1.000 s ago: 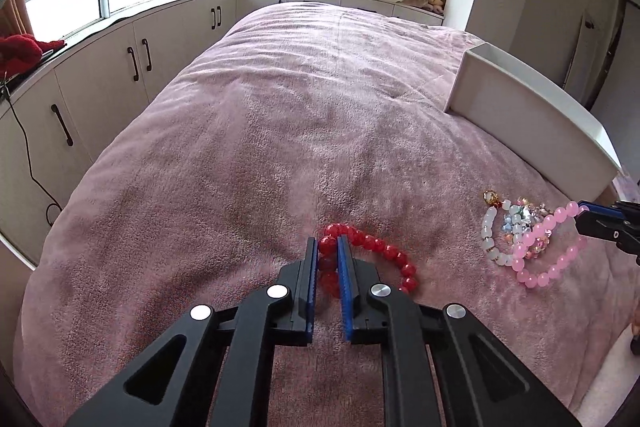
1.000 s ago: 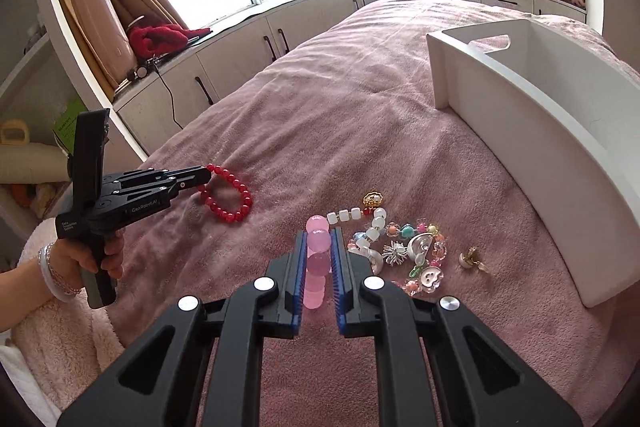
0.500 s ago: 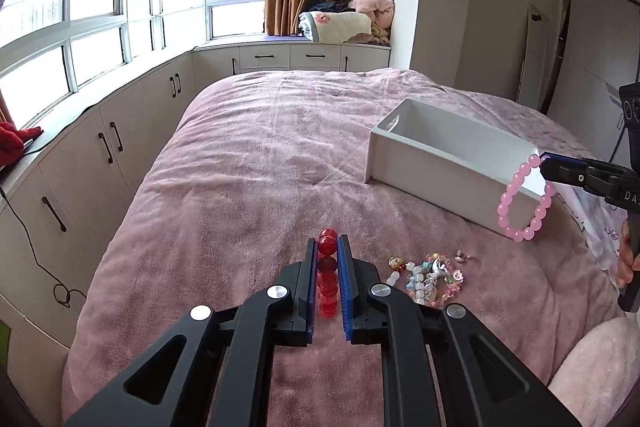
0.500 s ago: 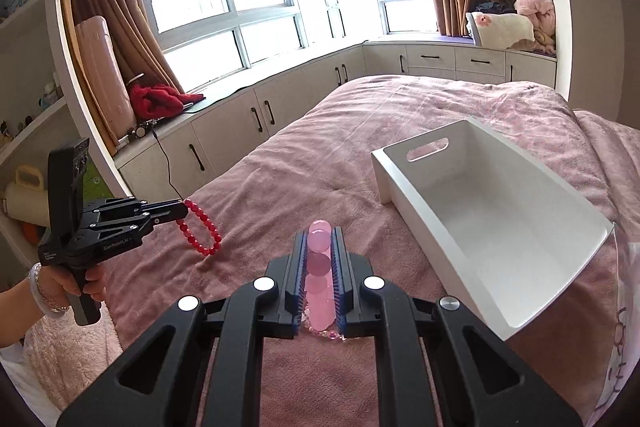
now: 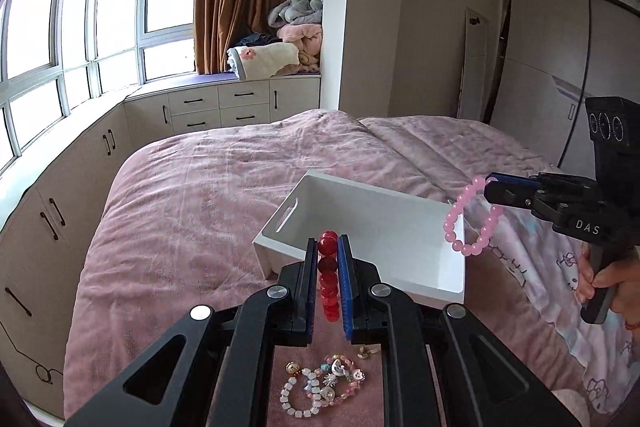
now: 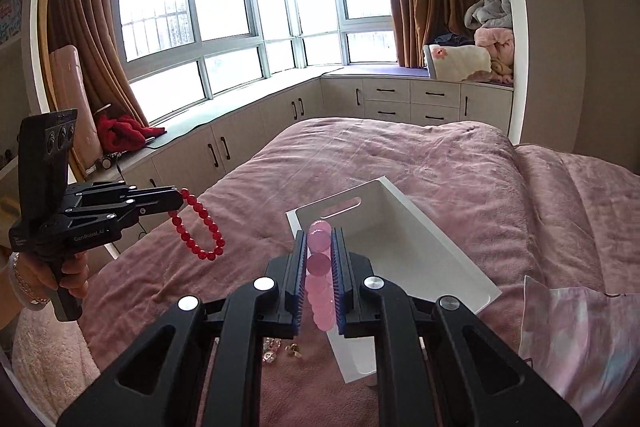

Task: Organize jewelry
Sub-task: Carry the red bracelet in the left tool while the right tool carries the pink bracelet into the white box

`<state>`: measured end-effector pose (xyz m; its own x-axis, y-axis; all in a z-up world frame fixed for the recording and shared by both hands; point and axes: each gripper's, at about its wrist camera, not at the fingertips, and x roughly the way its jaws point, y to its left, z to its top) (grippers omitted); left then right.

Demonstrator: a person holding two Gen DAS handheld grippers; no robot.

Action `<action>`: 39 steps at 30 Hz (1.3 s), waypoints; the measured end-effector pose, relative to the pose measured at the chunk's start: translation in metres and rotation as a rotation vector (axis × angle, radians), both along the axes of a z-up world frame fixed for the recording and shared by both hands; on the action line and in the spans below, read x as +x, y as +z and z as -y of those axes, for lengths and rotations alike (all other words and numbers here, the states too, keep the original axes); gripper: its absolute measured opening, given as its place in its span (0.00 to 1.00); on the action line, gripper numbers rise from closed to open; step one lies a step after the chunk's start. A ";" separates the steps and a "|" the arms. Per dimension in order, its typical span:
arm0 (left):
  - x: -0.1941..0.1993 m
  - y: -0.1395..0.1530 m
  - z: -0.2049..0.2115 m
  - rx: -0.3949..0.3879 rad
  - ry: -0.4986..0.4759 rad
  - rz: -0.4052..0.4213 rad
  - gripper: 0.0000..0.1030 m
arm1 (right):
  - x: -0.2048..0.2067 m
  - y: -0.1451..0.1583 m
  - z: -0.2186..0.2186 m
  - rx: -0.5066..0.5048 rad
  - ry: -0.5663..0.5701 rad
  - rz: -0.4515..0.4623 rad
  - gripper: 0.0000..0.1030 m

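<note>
My left gripper (image 5: 327, 247) is shut on a red bead bracelet (image 5: 329, 279), held in the air in front of the white box (image 5: 400, 227). From the right wrist view the left gripper (image 6: 180, 199) has the red bracelet (image 6: 200, 227) dangling from its tips. My right gripper (image 6: 319, 239) is shut on a pink bead bracelet (image 6: 320, 279), above the near end of the white box (image 6: 420, 247). In the left wrist view the right gripper (image 5: 490, 187) holds the pink bracelet (image 5: 472, 223) hanging over the box's right edge.
A white bead bracelet (image 5: 296, 397) and several small charms and earrings (image 5: 340, 375) lie on the pink bedspread (image 5: 200, 207) below my left gripper. A patterned pillow (image 6: 580, 327) lies right of the box. Cabinets (image 6: 260, 139) line the window wall.
Both grippers have risen higher with their bracelets and moved toward the white box. The box interior now shows in both views, and the loose jewelry lies farther below.
</note>
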<state>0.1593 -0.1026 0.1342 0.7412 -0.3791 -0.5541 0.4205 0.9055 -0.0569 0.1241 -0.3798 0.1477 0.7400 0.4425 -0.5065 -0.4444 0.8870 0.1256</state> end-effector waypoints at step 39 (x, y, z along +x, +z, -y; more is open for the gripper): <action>0.192 -0.142 0.132 0.146 0.040 -0.353 0.15 | 0.137 -0.128 0.034 0.017 -0.084 -0.299 0.12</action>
<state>0.3513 -0.2349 -0.0083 0.5077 -0.2515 -0.8240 0.3619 0.9302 -0.0610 0.2607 -0.4135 0.0195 0.5936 0.3959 -0.7006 -0.3104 0.9159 0.2546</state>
